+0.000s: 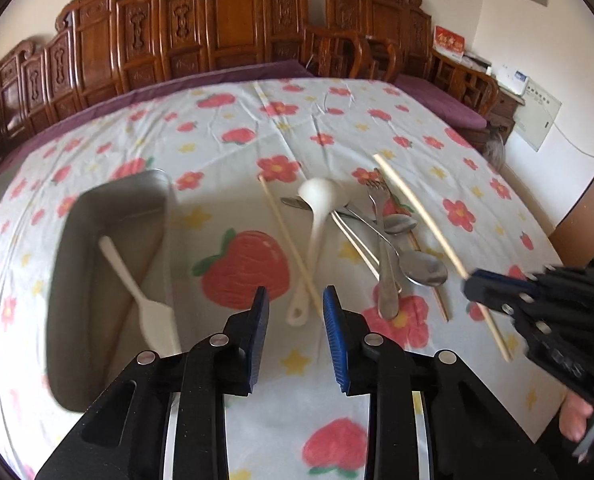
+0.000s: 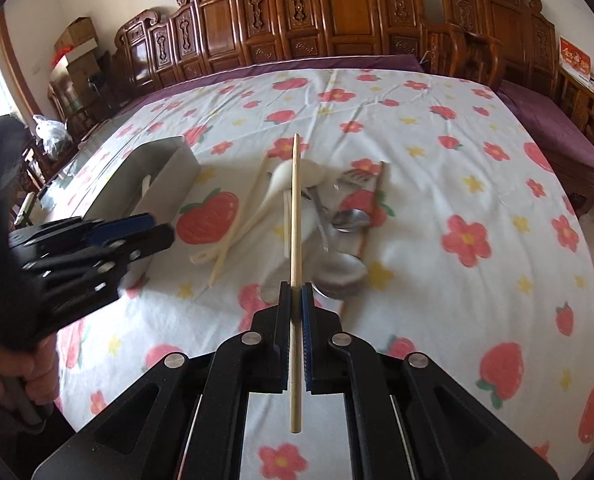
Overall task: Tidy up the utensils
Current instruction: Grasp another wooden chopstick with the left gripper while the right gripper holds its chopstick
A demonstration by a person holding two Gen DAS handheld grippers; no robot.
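Note:
A wooden chopstick [image 2: 295, 208] is pinched in my right gripper [image 2: 296, 288], which is shut on it, and it sticks out past both ends of the jaws above the table. In the left wrist view the same chopstick [image 1: 421, 216] slants up from that gripper [image 1: 473, 284]. My left gripper [image 1: 296, 294] hovers open over the flowered cloth with nothing between its jaws, just short of the handle end of the white ladle spoon [image 1: 317, 216]. A heap of metal spoons [image 1: 425, 270], a fork [image 1: 381, 216] and loose chopsticks [image 1: 289, 240] lies beyond. The metal tray [image 1: 69, 240] on the left holds a white plastic fork [image 1: 137, 292].
The strawberry-and-flower tablecloth [image 2: 477, 184] covers the table. Carved wooden bench backs [image 1: 225, 20] and purple cushions [image 2: 549, 124] stand behind and to the right. A hand [image 2: 37, 376] grips the left tool at the table's near edge. Boxes [image 2: 77, 44] are stacked at far left.

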